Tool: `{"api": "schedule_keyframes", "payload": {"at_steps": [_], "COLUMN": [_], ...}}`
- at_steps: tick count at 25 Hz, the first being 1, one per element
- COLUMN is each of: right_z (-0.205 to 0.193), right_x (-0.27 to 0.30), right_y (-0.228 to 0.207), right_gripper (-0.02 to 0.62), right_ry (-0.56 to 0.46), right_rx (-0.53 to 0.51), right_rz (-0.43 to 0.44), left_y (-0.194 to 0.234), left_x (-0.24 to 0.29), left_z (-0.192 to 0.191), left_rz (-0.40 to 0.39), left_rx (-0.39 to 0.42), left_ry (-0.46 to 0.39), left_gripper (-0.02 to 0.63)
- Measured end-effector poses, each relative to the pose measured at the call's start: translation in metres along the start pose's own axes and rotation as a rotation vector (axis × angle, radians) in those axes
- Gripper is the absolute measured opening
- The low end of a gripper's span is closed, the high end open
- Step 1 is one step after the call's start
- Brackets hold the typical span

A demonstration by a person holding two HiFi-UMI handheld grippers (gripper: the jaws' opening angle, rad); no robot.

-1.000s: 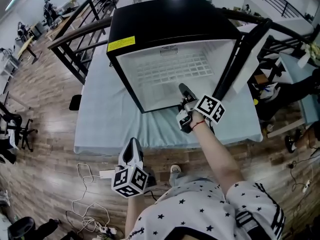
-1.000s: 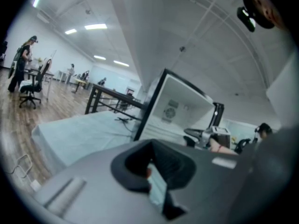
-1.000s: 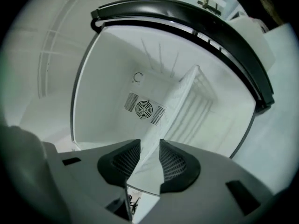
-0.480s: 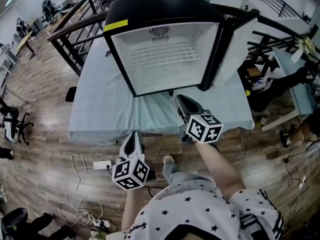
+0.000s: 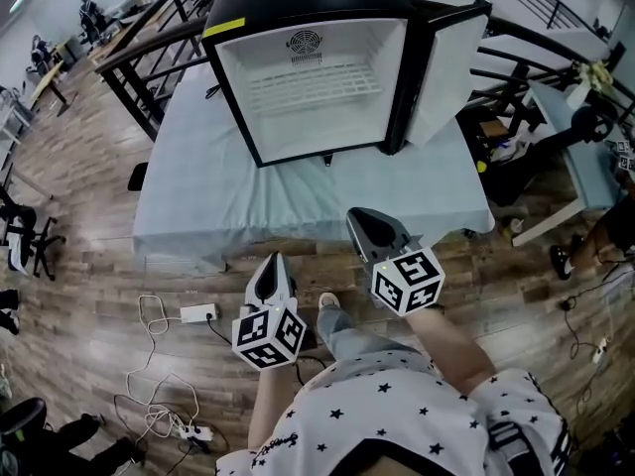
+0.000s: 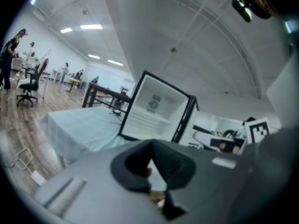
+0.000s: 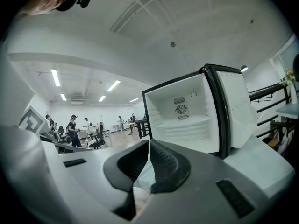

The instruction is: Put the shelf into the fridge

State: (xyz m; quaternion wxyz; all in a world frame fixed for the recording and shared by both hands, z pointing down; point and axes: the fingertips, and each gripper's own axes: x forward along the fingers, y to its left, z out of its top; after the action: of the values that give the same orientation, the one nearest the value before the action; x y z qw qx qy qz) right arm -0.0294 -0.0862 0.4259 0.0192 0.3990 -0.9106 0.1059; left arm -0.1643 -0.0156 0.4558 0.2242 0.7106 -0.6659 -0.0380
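The left gripper (image 5: 272, 266) is clenched on nothing, over the floor. Well ahead of both grippers, the shelf (image 5: 314, 85) lies inside the open fridge (image 5: 298, 3) on the table (image 5: 198, 196). The right gripper (image 5: 361, 220) has just been closing its jaws, which now meet with nothing between them.

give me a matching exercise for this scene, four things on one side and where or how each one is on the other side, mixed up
Things
1 shelf
2 fridge door
3 power strip
4 table cloth

Place or state
A lying on the wooden floor
B swung open at the right
C pale blue, spread under the fridge
D sitting inside the fridge

Pairs: 1-D, 2-B, 3-A, 4-C
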Motion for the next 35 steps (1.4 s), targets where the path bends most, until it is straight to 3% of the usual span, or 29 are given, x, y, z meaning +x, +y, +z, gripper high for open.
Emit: {"api": "schedule_keyframes", "payload": {"at_steps": [12, 23, 35], "right_z": [-0.02, -0.02, -0.021], "right_x": [-0.063, -0.067, -0.064], "right_y": [0.04, 0.042, 0.035], "right_gripper": [0.028, 0.02, 0.02], "right_ry": [0.015, -0.011, -0.008], "right_rx": [-0.026, 0.015, -0.019], "right_rz": [0.066, 0.069, 0.05], "left_y": [-0.014, -0.018, -0.022], "left_x": [-0.051, -0.054, -0.042], "left_z": [-0.027, -0.027, -0.029], "left_rz": [0.019, 0.02, 0.005], "left_rx": [-0.029, -0.026, -0.017], "left_ry": [-0.021, -0.021, 0.003], "left_gripper": [0.008, 0.008, 0.008]}}
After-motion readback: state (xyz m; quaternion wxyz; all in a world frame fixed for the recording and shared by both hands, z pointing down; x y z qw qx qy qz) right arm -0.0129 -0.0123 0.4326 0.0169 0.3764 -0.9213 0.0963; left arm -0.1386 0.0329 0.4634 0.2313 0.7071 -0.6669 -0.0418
